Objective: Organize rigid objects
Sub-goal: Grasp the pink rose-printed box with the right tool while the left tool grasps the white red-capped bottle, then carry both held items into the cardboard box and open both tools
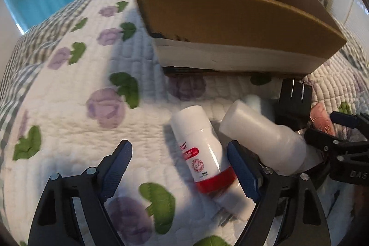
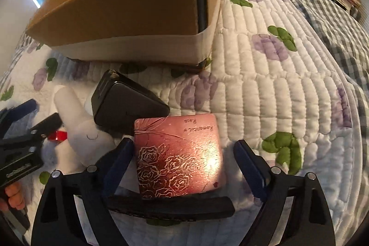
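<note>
A cardboard box (image 1: pixel 230 22) is seen standing open on the quilted bed (image 1: pixel 69 96). In front of the box, a white bottle (image 1: pixel 203 149) with a red band lies on its side, just inside the right finger of the left gripper (image 1: pixel 180 167), whose fingers are spread apart and clamped on nothing. A larger white bottle (image 1: pixel 260 137) lies beside it, with a black charger (image 2: pixel 124 105) nearer the box. A pink tin (image 2: pixel 177 156) is seen between the parted fingers of the right gripper (image 2: pixel 184 163); contact cannot be told.
</note>
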`<action>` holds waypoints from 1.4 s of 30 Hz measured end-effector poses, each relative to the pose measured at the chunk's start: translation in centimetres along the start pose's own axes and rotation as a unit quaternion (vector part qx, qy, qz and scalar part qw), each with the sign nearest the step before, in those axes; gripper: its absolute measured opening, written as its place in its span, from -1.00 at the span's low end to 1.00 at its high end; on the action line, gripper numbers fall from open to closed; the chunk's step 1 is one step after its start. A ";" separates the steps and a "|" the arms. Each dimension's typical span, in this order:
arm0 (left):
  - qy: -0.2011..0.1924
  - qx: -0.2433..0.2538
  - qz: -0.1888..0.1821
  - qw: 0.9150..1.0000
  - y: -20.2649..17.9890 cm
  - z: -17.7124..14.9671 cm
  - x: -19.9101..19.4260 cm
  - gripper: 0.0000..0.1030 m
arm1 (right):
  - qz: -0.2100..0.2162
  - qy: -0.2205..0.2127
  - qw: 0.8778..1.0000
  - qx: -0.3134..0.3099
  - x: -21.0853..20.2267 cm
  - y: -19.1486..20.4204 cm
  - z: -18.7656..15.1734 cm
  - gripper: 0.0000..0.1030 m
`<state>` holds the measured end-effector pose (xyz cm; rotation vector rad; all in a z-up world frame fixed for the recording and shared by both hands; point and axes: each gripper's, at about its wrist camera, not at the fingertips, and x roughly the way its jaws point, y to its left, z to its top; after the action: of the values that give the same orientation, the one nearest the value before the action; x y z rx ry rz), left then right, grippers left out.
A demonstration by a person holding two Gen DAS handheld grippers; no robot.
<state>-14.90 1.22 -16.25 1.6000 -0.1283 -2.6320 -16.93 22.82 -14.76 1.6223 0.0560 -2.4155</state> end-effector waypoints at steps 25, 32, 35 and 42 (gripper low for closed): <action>-0.089 0.028 -0.061 0.994 0.2 1.4 -9.7 -0.29 | 0.002 -0.140 0.990 0.008 -10.7 2.2 1.2 0.40; -0.167 0.039 -0.088 0.981 1.6 6.9 -15.4 -0.29 | -0.003 -0.191 0.981 -0.023 -15.8 3.7 5.9 0.40; -0.186 0.047 -0.074 0.979 0.9 10.3 -15.5 -0.29 | -0.003 -0.202 0.979 -0.029 -16.6 4.0 7.9 0.40; -0.160 0.055 -0.078 0.982 -1.4 14.9 -9.7 -0.29 | -0.005 -0.203 0.979 -0.023 -15.3 3.2 11.2 0.40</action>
<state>-23.64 4.15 -1.01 1.2457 -0.1726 -3.0372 -20.90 20.52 3.87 1.0824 0.0479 -2.6790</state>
